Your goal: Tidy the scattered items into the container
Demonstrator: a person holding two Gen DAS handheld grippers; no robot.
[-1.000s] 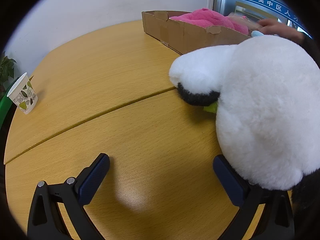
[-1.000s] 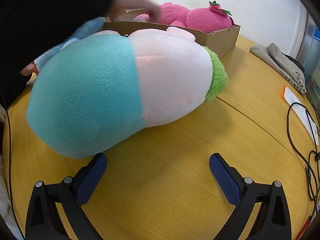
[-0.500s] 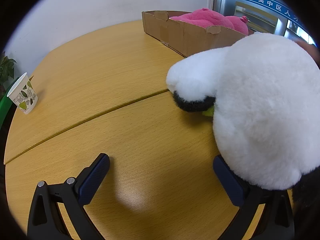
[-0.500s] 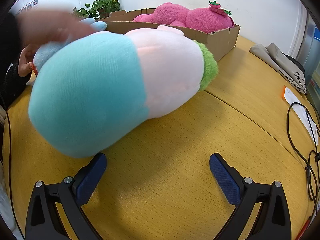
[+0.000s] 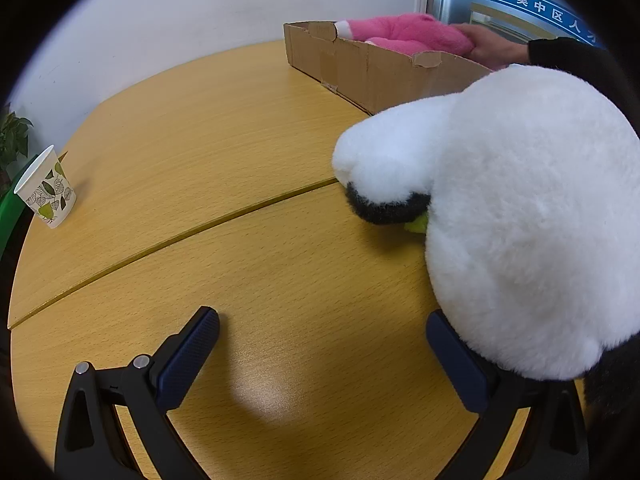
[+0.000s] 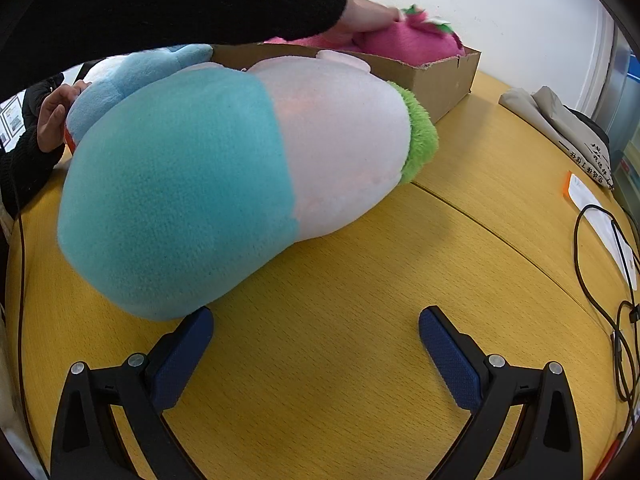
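Here, pink plush (image 5: 404, 34) inside cardboard box (image 5: 360, 70).

The table (image 5: 224, 152) is smooth yellow wood with a soft shine. The box (image 5: 360, 68) is rough brown cardboard with torn edges. The white toy (image 5: 532, 216) is fluffy fur. The teal and pink toy (image 6: 224, 180) is soft, matt cloth. The cup (image 5: 46, 188) is paper.

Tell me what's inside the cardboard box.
A pink plush toy lies in the cardboard box, with a person's hand on it. The box walls hide the bottom and anything under the toy.
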